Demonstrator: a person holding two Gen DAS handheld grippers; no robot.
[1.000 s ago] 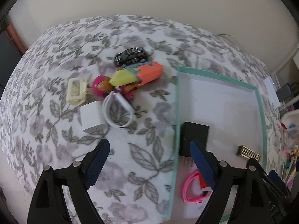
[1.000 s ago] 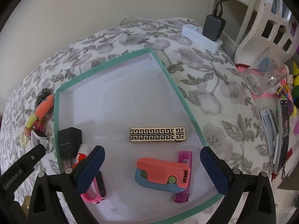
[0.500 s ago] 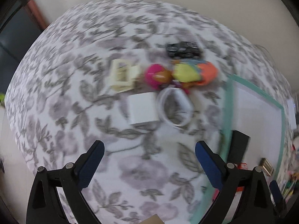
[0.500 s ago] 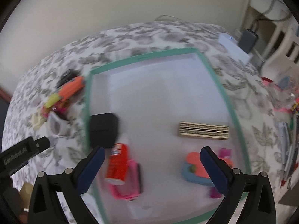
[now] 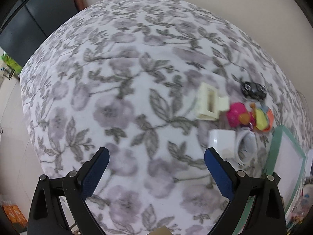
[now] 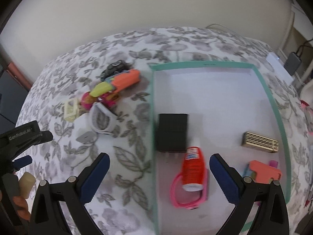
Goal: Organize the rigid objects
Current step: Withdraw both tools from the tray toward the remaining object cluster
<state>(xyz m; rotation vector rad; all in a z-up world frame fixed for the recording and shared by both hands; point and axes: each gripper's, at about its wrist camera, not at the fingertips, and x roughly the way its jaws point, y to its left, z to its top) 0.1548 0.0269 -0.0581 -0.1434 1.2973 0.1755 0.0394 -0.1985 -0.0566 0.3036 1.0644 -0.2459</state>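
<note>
My left gripper [image 5: 155, 168] hangs open and empty over bare floral cloth. The loose pile lies to its right: a cream clip [image 5: 210, 104], a black toy car [image 5: 253, 90], a pink toy [image 5: 237, 114], an orange-and-yellow toy [image 5: 263, 118], a white charger block [image 5: 222, 140] and a white cable coil [image 5: 247, 146]. My right gripper [image 6: 158, 168] is open and empty, straddling the left rim of the green-edged tray [image 6: 203, 64]. Inside the tray lie a black adapter [image 6: 173, 132], a red tube [image 6: 192, 171] on a pink band [image 6: 176, 192], a gold patterned box [image 6: 261, 142] and a coral-and-blue toy [image 6: 265, 171].
A white power strip [image 6: 277, 66] with a grey plug [image 6: 293, 63] sits past the tray's far right corner. The left tool's black housing [image 6: 19, 136] and a person's hand [image 6: 21, 205] fill the lower left. The table's rounded edge [image 5: 29, 90] drops off at the left.
Both views swept left. My left gripper left the tray's edge, passed the pile and now hangs over bare cloth, jaws slightly wider. My right gripper shifted from mid-tray to the tray's left rim.
</note>
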